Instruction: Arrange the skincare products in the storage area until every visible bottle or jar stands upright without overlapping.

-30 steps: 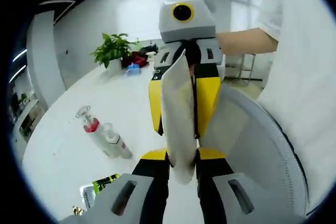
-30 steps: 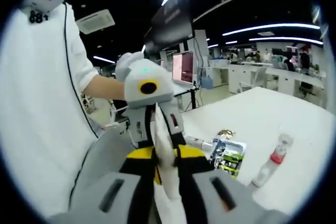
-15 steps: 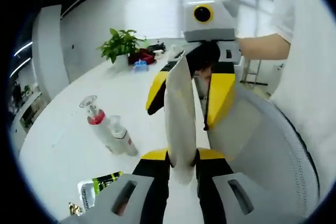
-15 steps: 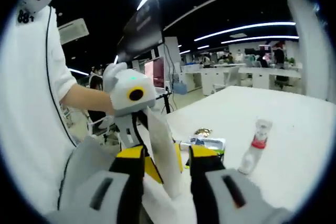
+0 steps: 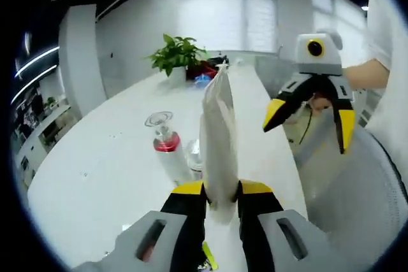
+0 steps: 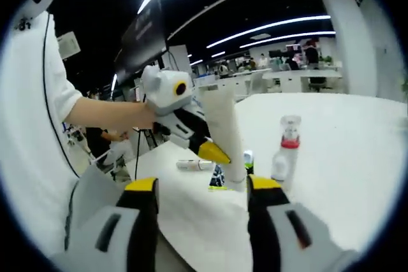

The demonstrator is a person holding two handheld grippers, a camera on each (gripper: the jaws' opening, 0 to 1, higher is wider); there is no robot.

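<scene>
While the left claw (image 5: 221,197) pinches the base of a white squeeze tube (image 5: 218,138) above the white surface (image 5: 95,176), the right claw (image 6: 200,186) is spread wide, beside a clear red-collared pump bottle (image 6: 285,148) standing upright.
</scene>
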